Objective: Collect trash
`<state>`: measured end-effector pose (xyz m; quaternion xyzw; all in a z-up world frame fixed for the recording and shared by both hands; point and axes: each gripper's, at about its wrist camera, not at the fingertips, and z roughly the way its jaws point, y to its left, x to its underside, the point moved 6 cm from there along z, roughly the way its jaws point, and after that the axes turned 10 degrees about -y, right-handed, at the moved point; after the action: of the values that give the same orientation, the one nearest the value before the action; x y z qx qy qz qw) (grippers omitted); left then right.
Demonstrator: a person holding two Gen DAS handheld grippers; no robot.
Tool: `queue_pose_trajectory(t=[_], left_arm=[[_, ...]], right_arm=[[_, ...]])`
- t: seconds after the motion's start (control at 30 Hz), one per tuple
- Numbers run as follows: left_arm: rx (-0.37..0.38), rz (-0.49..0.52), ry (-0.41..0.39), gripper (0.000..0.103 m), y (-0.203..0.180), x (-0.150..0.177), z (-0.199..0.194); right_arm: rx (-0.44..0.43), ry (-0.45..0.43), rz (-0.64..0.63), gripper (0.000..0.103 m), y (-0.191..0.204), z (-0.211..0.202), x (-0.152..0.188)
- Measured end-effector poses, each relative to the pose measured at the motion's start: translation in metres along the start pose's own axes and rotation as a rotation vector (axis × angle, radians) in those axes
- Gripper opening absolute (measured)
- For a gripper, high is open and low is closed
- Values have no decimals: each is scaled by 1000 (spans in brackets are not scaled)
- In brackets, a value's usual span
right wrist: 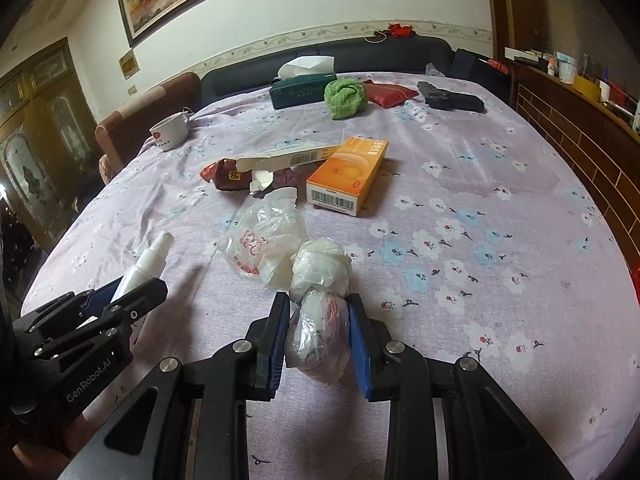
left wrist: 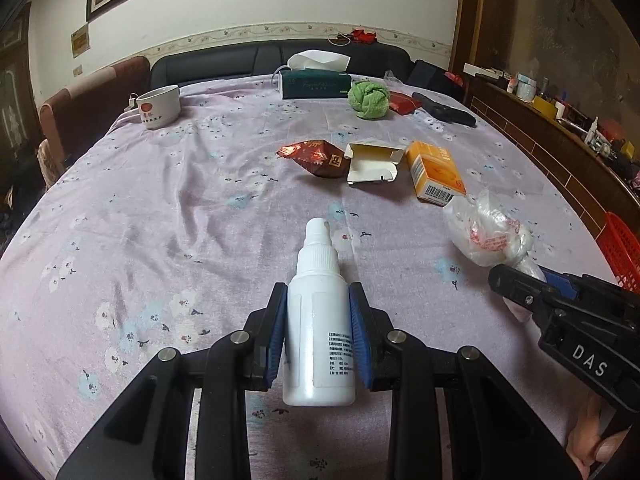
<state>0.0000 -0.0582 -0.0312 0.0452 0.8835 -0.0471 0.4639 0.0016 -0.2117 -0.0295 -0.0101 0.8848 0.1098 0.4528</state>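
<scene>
Left gripper (left wrist: 318,334): my blue pads are closed on the body of the white spray bottle (left wrist: 318,320), nozzle pointing away from me.
Bottle, handling: I judge it light, rigid plastic, smooth and a bit slippery; the mid-body hold beside the printed label looks the safest place.
Bottle, look: white, ribbed collar under the nozzle, small dark print down one side.
Bottle, place: it lies low over the flowered lilac cloth (left wrist: 160,208), near my edge of the table; I cannot tell if it touches the cloth.
Snack wrapper (left wrist: 316,156): red-brown foil, crumpled, mid-table, touching the open white carton (left wrist: 372,166).
Orange box (left wrist: 436,172): just right of the carton, barcode end toward me; stiff card, easy to pinch across its narrow sides.
Right gripper (right wrist: 318,330): my pads are closed on the knotted tail of the clear plastic bag (right wrist: 280,240).
Bag, handling: soft, nearly weightless, slippery film; the bunched knot is the only firm hold.
Bag, look: cloudy clear film with red print, the loose end spread on the cloth toward the orange box.
Red basket (left wrist: 622,252): at the table's right edge, probably where the trash goes.
</scene>
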Motion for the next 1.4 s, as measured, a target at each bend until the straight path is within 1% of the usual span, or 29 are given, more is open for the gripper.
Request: queue_pose_trajectory(t=[1.4], left_arm=[[3, -2, -3, 29, -1, 0, 0]], right_arm=[[14, 2, 5, 31, -2, 0, 0]])
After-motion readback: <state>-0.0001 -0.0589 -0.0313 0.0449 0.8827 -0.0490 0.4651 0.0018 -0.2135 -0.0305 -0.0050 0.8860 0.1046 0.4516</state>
